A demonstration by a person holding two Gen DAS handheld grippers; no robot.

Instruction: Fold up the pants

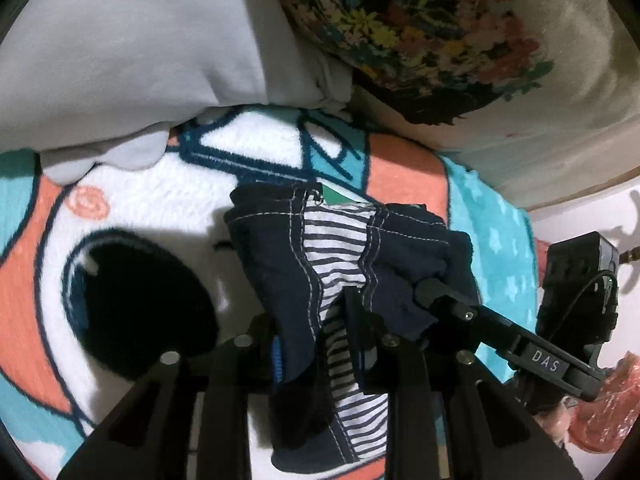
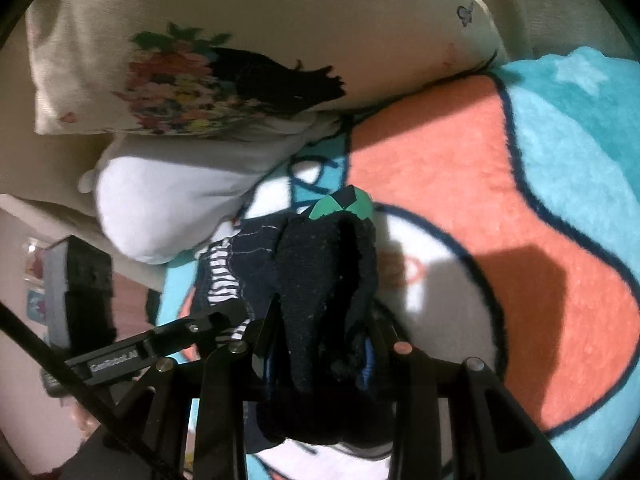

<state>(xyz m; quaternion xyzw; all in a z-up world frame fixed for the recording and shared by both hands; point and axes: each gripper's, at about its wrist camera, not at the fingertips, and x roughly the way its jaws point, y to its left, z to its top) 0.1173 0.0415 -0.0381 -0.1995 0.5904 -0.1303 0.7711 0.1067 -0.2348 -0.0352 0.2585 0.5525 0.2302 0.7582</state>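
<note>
On a fleecy cartoon blanket [image 1: 132,200] in teal, coral and white lie the small dark navy pants [image 1: 280,248], bunched up with their striped lining [image 1: 336,240] showing; they sit below a grey pillow [image 1: 120,60] and a cream flowered cushion [image 1: 420,32], both cut off by the lens edge. In the left wrist view the left gripper [image 1: 316,344] is clamped on a fold of the pants, cloth and lining bulging up between its fingers and hiding the pads; the right gripper [image 1: 432,292] reaches in from the right with its tip sunk into the dark cloth, so its fingertips cannot be made out there. In the right wrist view the right gripper [image 2: 320,344] pinches a thick wad of the navy cloth, which fills the gap and hangs over the frame; only slivers of blue pad show; a green patch [image 2: 344,204] peeks out beyond the wad, too small to identify. The left gripper [image 2: 216,320] enters from the left, its tip against the striped part; the room behind it is blurred.
</note>
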